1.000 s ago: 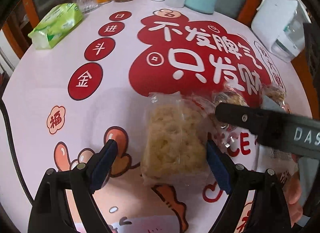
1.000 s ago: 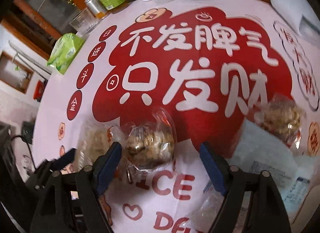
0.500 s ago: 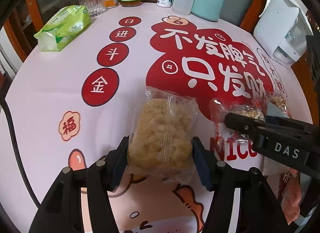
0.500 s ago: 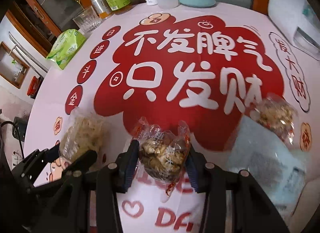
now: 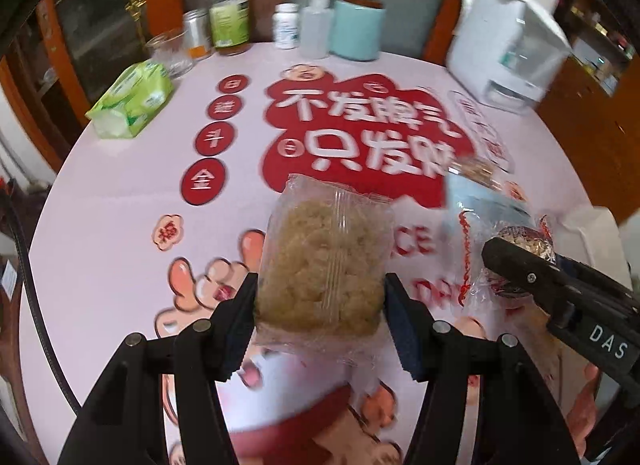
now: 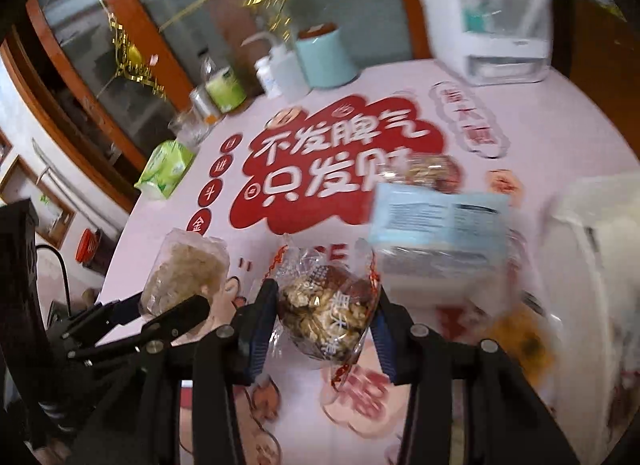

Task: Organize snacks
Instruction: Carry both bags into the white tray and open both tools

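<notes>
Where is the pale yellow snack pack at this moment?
The pale snack pack is clamped in the left gripper, above the table. In the right wrist view it sits left of the nut pack held by the right gripper.

Both clamped snack packets (image 5: 324, 265) (image 6: 328, 313) now lifted off table.

Both my wrist views are evenly, softly lit, with no hard shadows on the worktop (image 5: 100, 225). Fisheye bending curves the edges into dark corners. Motion blur smears the printed red lettering (image 5: 368, 133) and, in my right view, the blue-labelled packet (image 6: 436, 225) and white appliance (image 6: 488, 21).
</notes>
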